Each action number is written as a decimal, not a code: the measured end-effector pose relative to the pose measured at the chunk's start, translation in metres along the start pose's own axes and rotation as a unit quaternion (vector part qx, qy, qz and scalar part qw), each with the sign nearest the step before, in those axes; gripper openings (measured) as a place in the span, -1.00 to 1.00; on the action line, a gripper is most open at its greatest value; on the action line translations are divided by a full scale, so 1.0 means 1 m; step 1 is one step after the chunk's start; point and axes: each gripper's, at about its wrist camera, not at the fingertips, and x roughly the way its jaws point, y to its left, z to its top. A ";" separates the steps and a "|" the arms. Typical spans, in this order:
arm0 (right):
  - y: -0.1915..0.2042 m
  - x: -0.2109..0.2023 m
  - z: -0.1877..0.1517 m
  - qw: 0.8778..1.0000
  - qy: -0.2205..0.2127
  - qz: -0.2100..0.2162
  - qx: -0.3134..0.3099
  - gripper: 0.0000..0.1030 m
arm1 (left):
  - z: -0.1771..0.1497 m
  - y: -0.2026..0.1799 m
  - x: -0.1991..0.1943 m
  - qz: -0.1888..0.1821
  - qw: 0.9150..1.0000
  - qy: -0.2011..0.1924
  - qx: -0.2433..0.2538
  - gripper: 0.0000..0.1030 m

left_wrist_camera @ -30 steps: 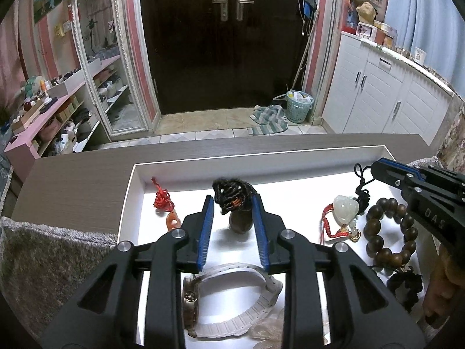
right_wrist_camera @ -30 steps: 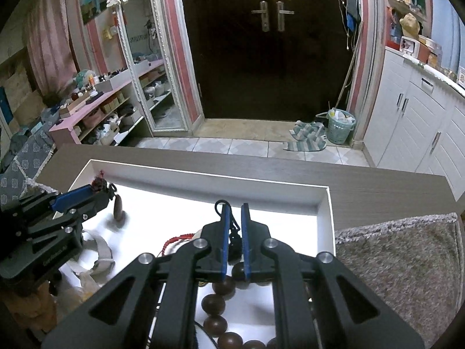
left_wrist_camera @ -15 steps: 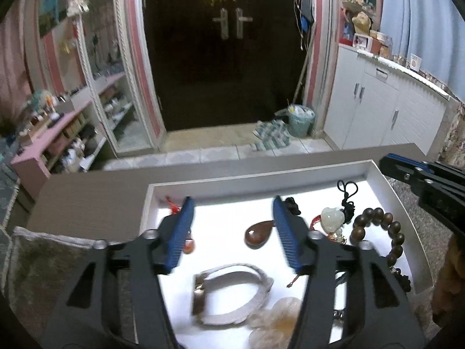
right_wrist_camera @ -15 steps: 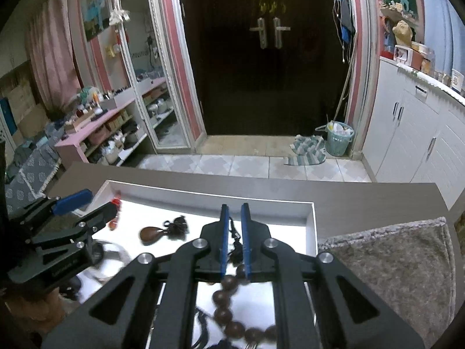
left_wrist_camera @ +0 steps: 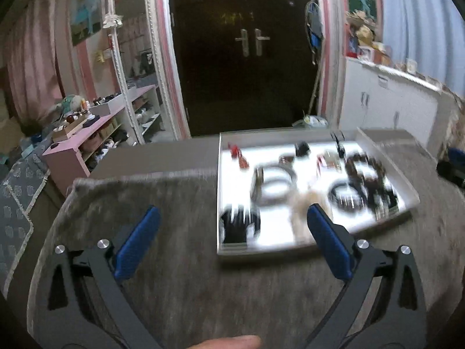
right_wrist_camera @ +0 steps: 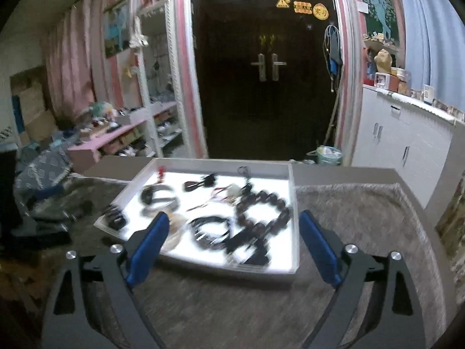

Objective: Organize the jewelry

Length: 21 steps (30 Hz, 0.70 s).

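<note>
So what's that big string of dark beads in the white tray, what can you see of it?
The bead bracelet is a loop of large, round, dark brown beads, wood by the look of them. It lies flat in the right part of the white tray, with a dark cord at its near end. Motion blur hides finer detail. Neither gripper touches it.

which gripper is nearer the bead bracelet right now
Right, as far as the blur allows. The right gripper, open and empty, hangs at the tray's near edge, just short of the bead bracelet. The left gripper, also open, hangs over the grey mat off the tray's left corner.
</note>
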 end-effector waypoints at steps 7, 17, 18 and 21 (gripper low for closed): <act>0.033 -0.016 -0.039 0.996 -0.041 -0.045 -0.061 0.95 | -0.043 -0.004 -0.027 0.007 0.998 -0.054 0.023 0.94; 0.001 -0.003 -0.070 0.998 -0.024 -0.055 0.011 0.95 | -0.051 0.011 -0.006 0.017 0.998 -0.048 -0.029 0.94; 0.000 -0.003 -0.070 0.998 -0.025 -0.054 0.017 0.95 | -0.051 0.014 -0.005 0.015 0.998 -0.046 -0.038 0.94; -0.006 -0.001 -0.070 0.998 -0.023 -0.054 0.032 0.95 | -0.053 0.020 -0.002 0.008 0.998 -0.040 -0.050 0.94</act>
